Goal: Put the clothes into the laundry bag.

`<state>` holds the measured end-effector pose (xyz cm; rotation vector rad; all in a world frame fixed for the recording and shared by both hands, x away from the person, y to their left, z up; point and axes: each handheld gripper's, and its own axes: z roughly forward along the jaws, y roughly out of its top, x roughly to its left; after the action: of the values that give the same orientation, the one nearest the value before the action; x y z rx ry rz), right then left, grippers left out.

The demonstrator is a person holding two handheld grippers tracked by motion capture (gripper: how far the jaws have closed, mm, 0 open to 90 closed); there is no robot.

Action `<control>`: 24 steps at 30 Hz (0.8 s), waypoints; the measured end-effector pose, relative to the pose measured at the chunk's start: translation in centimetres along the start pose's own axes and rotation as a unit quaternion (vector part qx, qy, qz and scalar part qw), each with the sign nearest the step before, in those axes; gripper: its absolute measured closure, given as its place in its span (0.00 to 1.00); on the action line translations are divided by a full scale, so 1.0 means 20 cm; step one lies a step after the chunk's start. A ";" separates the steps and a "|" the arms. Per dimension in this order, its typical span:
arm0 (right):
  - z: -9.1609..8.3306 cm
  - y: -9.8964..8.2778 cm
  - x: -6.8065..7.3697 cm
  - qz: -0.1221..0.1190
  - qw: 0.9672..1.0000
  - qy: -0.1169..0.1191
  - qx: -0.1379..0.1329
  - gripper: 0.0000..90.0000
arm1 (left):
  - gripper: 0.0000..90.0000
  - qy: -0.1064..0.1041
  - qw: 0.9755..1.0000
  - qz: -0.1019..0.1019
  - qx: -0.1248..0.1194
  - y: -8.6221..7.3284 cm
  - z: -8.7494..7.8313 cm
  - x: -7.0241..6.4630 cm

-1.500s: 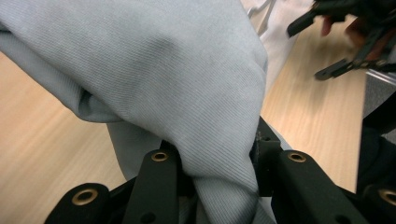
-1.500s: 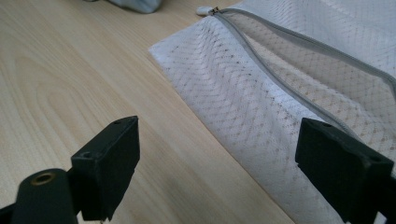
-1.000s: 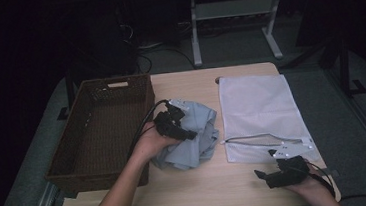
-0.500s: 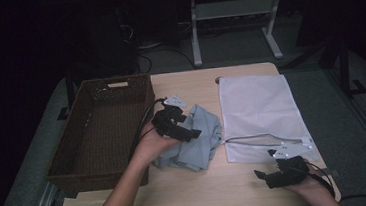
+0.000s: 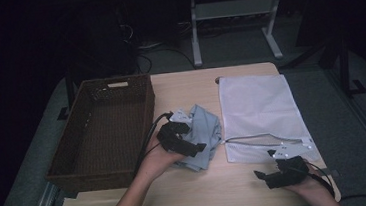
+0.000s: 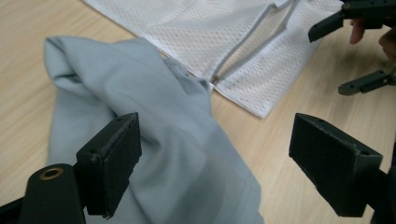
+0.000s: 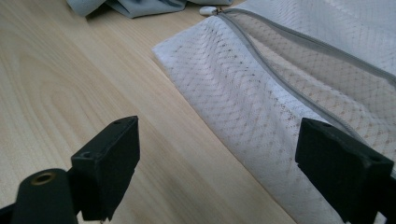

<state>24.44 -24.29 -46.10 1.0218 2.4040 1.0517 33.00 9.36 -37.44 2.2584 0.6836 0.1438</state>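
Grey garment (image 6: 154,135) lies crumpled on the table (image 5: 184,85), just left of the mesh laundry bag (image 5: 259,106), which serves as the reference landmark. Left gripper (image 6: 215,163) has its jaws wide apart, having just been opening; the cloth lies beneath and between them, and neither pad presses on it, so the fabric is free. Right gripper (image 7: 219,168) also stands with jaws apart and empty, low over bare wood at the near left corner of the bag, close to the zipper line (image 7: 299,51) whose slit gapes open. Judged from its folds, the garment is light, soft and limp: it will sag and trail from any single hold, offers no rigid edge, and is neither fragile nor slippery against the pads. A pinch on a raised ridge of the bunched cloth, on the side nearest the bag, looks the most secure; a flat single layer would likely slide off the table surface before the pads close. The bag is equally limp mesh, so its upper lip beside the zipper probably needs a separate hold to keep the mouth open. A wicker basket (image 5: 104,127) stands well to the left of the bag, beyond the garment, with nothing visible inside
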 end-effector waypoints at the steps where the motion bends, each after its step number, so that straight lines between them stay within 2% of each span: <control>1: 0.00 0.00 0.00 0.001 1.000 0.000 0.000 0.15 | 0.18 0.001 1.000 0.002 0.000 -0.01 0.00 -0.01; 4: 0.00 0.00 0.00 0.001 1.000 0.001 0.001 0.15 | 0.18 0.002 1.000 0.008 0.008 -0.05 0.01 -0.04; 9: 0.00 0.00 0.00 0.003 1.000 -0.001 0.002 0.15 | 0.18 0.005 1.000 0.004 0.008 -0.13 0.03 -0.09; 16: 0.00 0.00 0.00 0.001 1.000 -0.005 0.004 0.14 | 0.17 0.031 0.999 -0.005 0.007 -0.27 0.05 -0.14; 20: 0.00 0.01 0.00 -0.004 1.000 -0.007 0.011 0.11 | 0.17 0.032 0.999 -0.008 0.013 -0.33 0.05 -0.16; 24: -0.01 0.02 0.00 0.008 1.000 -0.008 0.013 0.10 | 0.16 0.031 0.999 -0.006 0.025 -0.39 0.05 -0.19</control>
<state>24.49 -24.18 -45.62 1.0552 2.4072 1.0158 26.66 11.18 -43.20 2.3048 0.7397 0.1944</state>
